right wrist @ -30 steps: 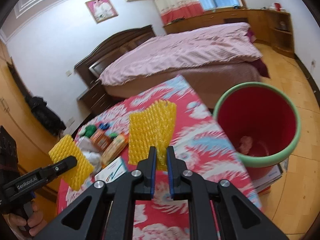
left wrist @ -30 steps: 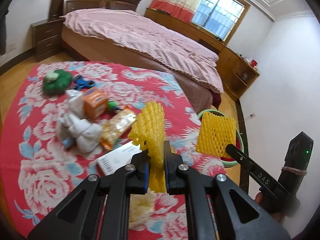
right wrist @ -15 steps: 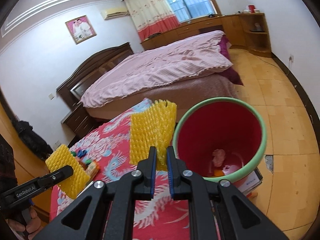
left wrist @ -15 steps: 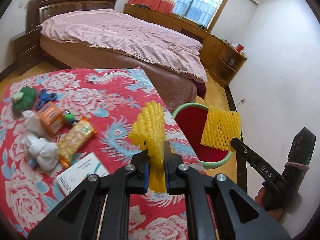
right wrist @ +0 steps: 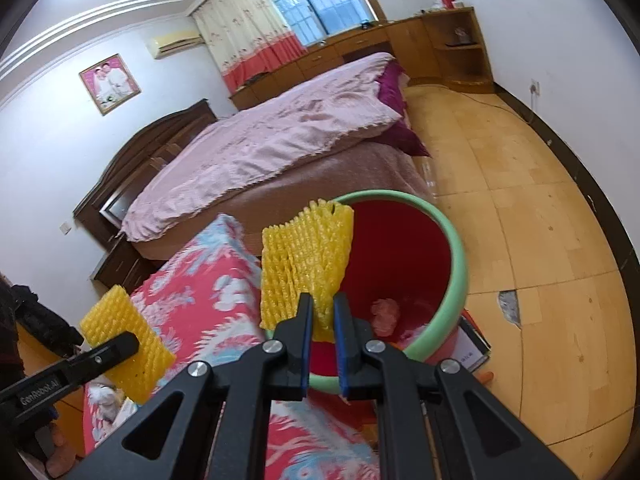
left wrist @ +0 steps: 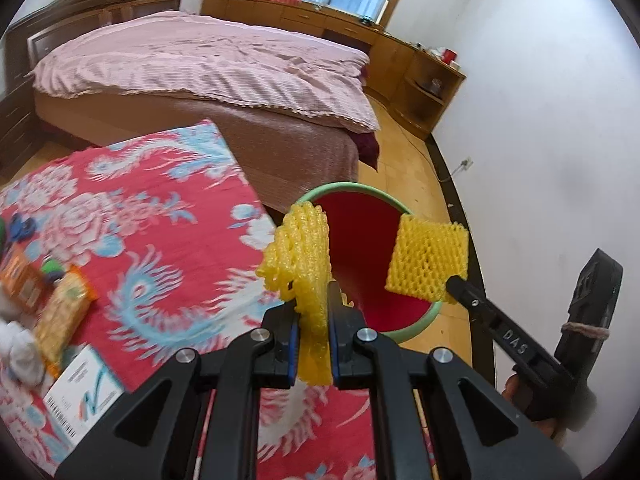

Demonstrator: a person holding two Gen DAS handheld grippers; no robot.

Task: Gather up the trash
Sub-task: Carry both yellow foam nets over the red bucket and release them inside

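Left wrist view: left gripper (left wrist: 313,322) clamped on yellow foam net (left wrist: 300,264), right gripper (right wrist: 322,322) pinching another foam net (right wrist: 304,256), both near red bin (right wrist: 452,248).

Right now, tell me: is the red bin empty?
No. The right wrist view shows a pinkish crumpled scrap lying at the bottom of the red bin.

Two bright yellow foam mesh fruit sleeves (left wrist: 304,264) (left wrist: 428,260) show against a round plastic bin (left wrist: 416,324) that is red inside with a pale green rim. The red tablecloth (left wrist: 160,248) carries pink roses and light blue swirls. The black grippers have blue pads (right wrist: 306,344). A pale pink ribbed bedspread (left wrist: 208,60) covers the bed.
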